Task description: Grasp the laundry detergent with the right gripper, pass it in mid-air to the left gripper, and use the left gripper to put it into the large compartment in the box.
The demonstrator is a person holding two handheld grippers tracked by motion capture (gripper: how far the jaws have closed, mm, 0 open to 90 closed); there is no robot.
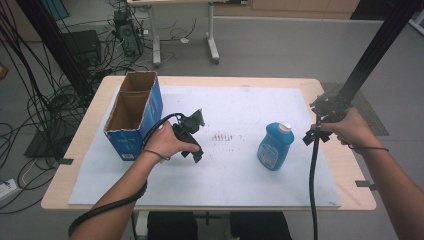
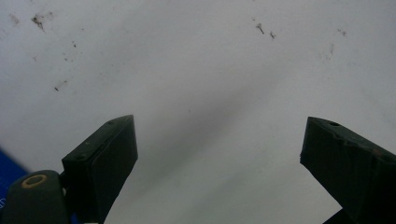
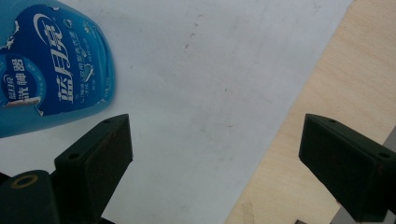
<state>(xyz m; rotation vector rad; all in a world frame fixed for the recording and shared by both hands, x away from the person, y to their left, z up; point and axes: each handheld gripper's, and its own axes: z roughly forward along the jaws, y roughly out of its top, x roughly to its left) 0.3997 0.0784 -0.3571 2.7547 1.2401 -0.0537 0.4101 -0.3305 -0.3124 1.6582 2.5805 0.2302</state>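
Beside the right gripper (image 3: pixel 215 154), a blue bottle (image 3: pixel 51 70) labelled 蓝月亮.

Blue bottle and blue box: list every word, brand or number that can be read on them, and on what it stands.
"蓝月亮": large white brand characters on the label of the blue bottle, in the right gripper view.
Smaller white lines and the round badge on that label: too small and blurred to read.
Blue bottle in the high view: print too small to read.
Blue box: pale marks low on its front, unreadable.
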